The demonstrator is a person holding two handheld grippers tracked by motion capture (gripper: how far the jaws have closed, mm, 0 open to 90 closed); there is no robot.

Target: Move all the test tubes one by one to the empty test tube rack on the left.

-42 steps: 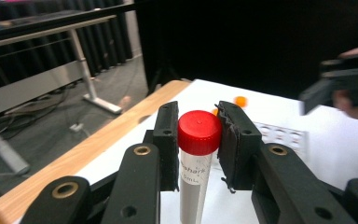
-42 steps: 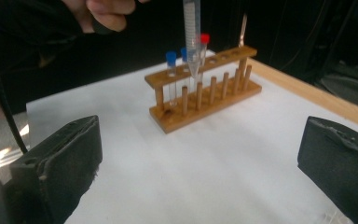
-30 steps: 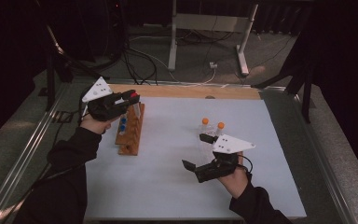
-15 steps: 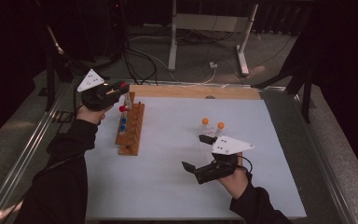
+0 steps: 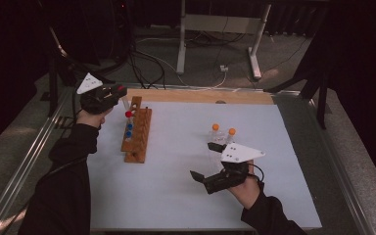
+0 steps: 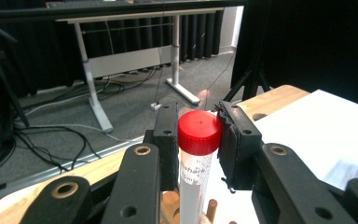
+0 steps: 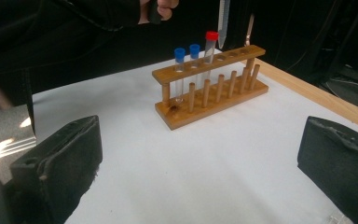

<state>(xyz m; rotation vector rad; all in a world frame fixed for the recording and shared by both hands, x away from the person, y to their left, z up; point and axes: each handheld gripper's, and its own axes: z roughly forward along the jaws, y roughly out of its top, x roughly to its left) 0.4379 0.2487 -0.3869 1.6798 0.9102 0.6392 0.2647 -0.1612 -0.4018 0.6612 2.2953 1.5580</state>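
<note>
The left tool [image 6: 199,140] clamps a red-capped tube [image 6: 197,163] above the wooden rack [image 5: 137,134]. The right tool [image 5: 201,161] rests with jaws wide apart.

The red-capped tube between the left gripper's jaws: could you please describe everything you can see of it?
The red-capped tube is a clear, plastic-looking cylinder with a smooth red screw cap and faint printed lettering on its wall. It stands upright. The left gripper flanks it just below the cap, its pads against the sides. Its lower end reaches into the wooden rack, in the hole next to the two blue-capped tubes.
</note>
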